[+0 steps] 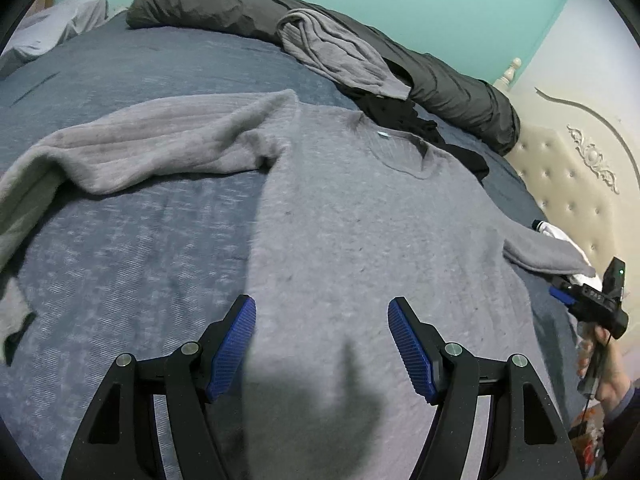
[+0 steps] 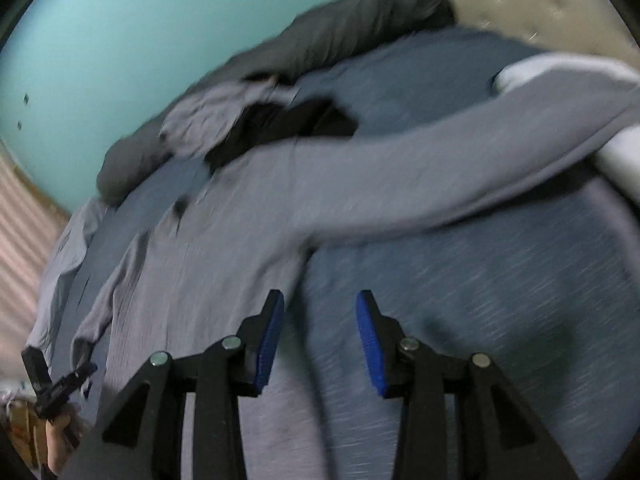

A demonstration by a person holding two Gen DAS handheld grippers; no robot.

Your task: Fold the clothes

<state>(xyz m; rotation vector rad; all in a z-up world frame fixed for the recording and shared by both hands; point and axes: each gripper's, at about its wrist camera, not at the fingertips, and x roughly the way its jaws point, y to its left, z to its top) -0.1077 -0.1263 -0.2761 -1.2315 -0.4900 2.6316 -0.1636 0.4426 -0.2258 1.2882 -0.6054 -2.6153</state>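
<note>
1. One bed (image 1: 132, 248) fills both of my views; its blue-grey cover carries every garment.
2. A dark grey duvet roll (image 1: 224, 4) lies along the far edge of the bed, against the teal wall.
3. The grey sweater (image 1: 360, 240) lies flat on the bed, neckline away from me. One sleeve (image 1: 168, 148) is folded across near the shoulder; the other sleeve (image 2: 440, 168) stretches out to the side.
4. A second, thinner grey garment (image 1: 336, 52) rests crumpled on the duvet roll, with a black garment (image 1: 404, 120) just below it, touching the sweater's collar.
5. My left gripper (image 1: 322, 344) hovers over the sweater's lower body, fingers spread apart and holding nothing.
6. My right gripper (image 2: 320, 340) hangs over the sweater's side edge, fingers likewise apart and empty. This view is motion-blurred.
</note>
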